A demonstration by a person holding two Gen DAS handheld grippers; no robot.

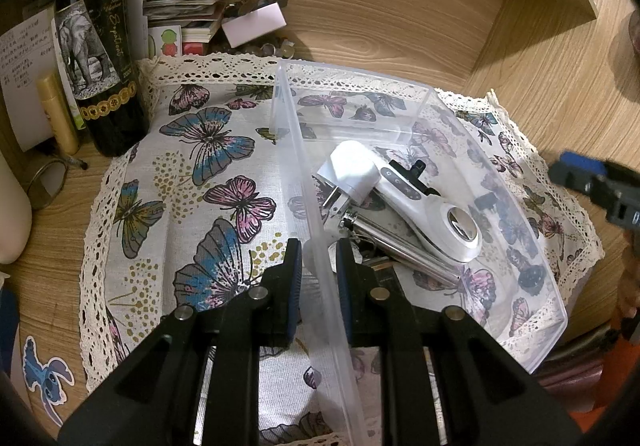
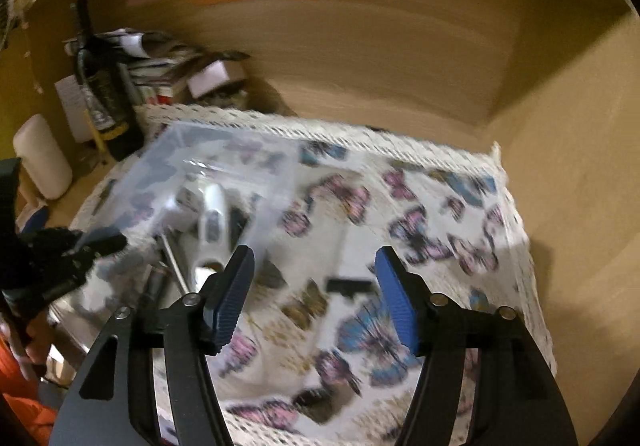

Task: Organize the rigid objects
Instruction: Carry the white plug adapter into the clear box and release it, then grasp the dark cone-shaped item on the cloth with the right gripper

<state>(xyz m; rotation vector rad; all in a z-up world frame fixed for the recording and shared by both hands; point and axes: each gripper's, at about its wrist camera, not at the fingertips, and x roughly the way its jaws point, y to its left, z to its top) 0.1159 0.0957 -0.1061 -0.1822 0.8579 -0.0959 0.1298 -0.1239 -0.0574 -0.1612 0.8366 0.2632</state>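
A clear plastic box (image 1: 400, 118) sits on a butterfly-print cloth (image 1: 208, 174). Inside lie a white plug adapter (image 1: 354, 170), a white handheld device with a metal disc (image 1: 436, 218), a metal tool (image 1: 400, 252) and a small black part (image 1: 416, 168). My left gripper (image 1: 319, 266) is shut on the box's near-left wall, one pad on each side. In the blurred right wrist view, the right gripper (image 2: 314, 258) stands open above the cloth (image 2: 440, 206), to the right of the box (image 2: 224, 162), with nothing between its fingers. A small black piece (image 2: 349, 285) lies on the cloth beyond it.
A dark wine bottle (image 1: 100, 46) stands at the cloth's back-left corner beside a yellow tube (image 1: 60, 114) and a stack of papers and booklets (image 1: 180, 10). Wooden walls (image 1: 400, 6) close in the back and right. A white bottle (image 2: 42, 156) stands far left.
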